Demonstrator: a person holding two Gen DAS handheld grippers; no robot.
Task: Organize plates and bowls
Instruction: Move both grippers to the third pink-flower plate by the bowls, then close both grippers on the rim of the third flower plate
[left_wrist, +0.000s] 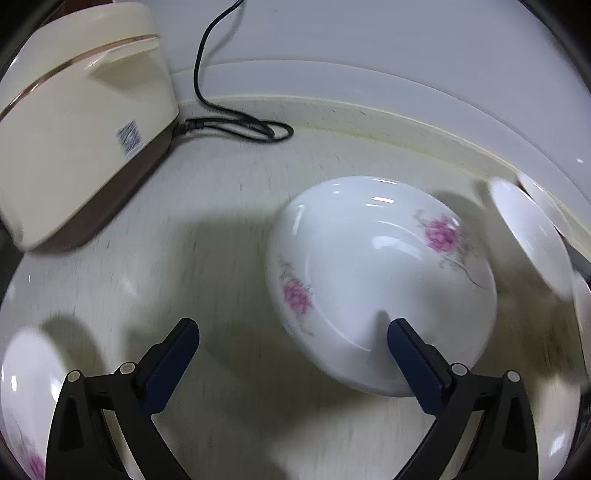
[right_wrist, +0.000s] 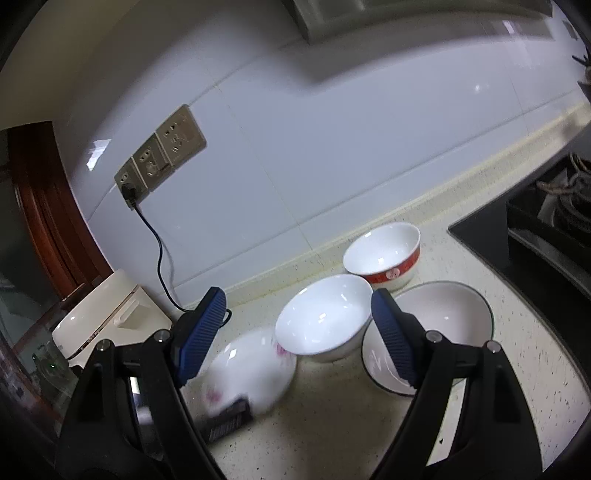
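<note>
Both jaws spread, floral plate (left_wrist: 380, 280) at left gripper's (left_wrist: 291, 343) right fingertip (left_wrist: 400, 330)

Ahead of your left gripper (left_wrist: 293, 341), the flowered plate (left_wrist: 380, 280) lies on the counter (left_wrist: 207, 229), with the rice cooker (left_wrist: 77, 129) behind it to the left. From your right gripper (right_wrist: 295, 325), three bowls cluster together: the plain bowl (right_wrist: 325, 317) in front, the banded bowl (right_wrist: 384, 254) behind it near the wall, the rimmed bowl (right_wrist: 443, 325) to its right.
</note>
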